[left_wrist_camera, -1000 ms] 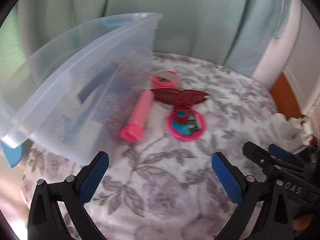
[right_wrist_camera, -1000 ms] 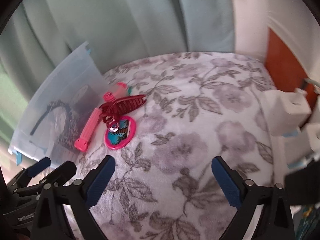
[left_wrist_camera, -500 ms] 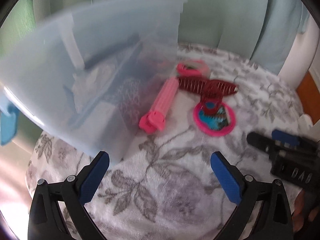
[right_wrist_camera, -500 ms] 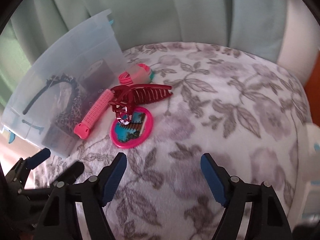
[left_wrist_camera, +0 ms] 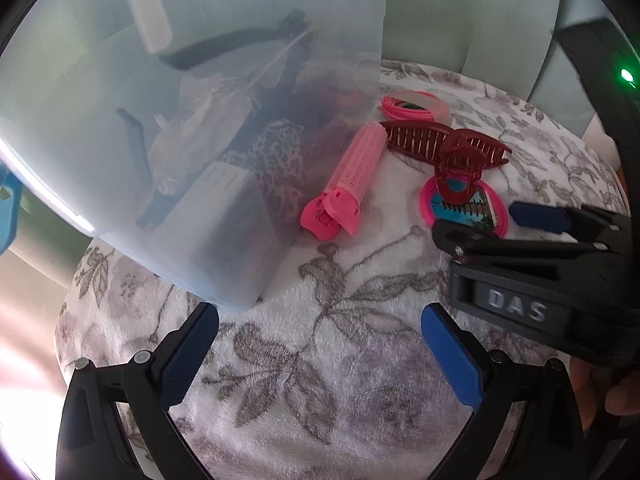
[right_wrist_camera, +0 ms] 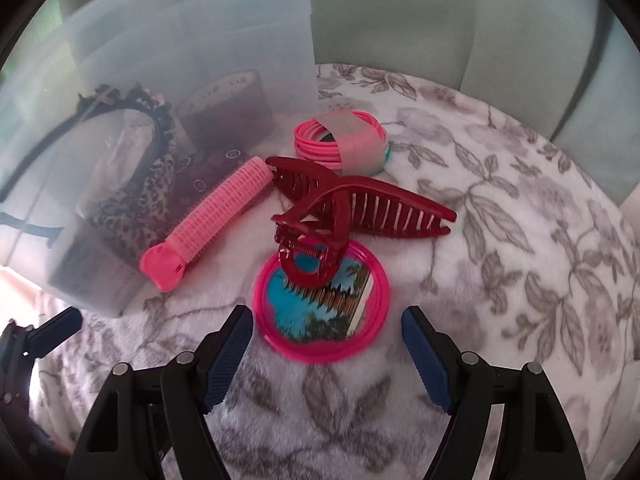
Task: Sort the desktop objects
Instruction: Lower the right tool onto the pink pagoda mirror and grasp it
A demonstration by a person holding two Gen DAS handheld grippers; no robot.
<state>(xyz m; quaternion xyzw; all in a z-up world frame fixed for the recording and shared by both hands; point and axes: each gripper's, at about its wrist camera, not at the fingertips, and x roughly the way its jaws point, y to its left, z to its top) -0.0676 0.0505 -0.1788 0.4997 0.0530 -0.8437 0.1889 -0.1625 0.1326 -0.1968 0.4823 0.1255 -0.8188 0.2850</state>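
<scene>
A round pink pocket mirror (right_wrist_camera: 320, 312) with a palm picture lies on the flowered cloth. A dark red claw clip (right_wrist_camera: 360, 204) rests partly on it. To the left lies a pink hair roller (right_wrist_camera: 212, 224), and behind the clip a taped bundle of pink hair bands (right_wrist_camera: 340, 140). My right gripper (right_wrist_camera: 326, 320) is open, its pads flanking the mirror's near edge without touching it. In the left wrist view my left gripper (left_wrist_camera: 320, 320) is open over bare cloth by the bin's corner. The right gripper (left_wrist_camera: 480, 222) reaches in from the right beside the mirror (left_wrist_camera: 460, 200).
A translucent plastic bin (left_wrist_camera: 160, 100) stands at the left, holding a black headband, leopard-print fabric and small boxes. The round table's cloth (right_wrist_camera: 520, 240) runs to a pale green curtain behind. The left gripper (right_wrist_camera: 40, 332) shows at the lower left of the right wrist view.
My right gripper has swung left and closer, from bare cloth to the mirror, with its jaws somewhat narrower. My left gripper has sunk closer to the bin.
</scene>
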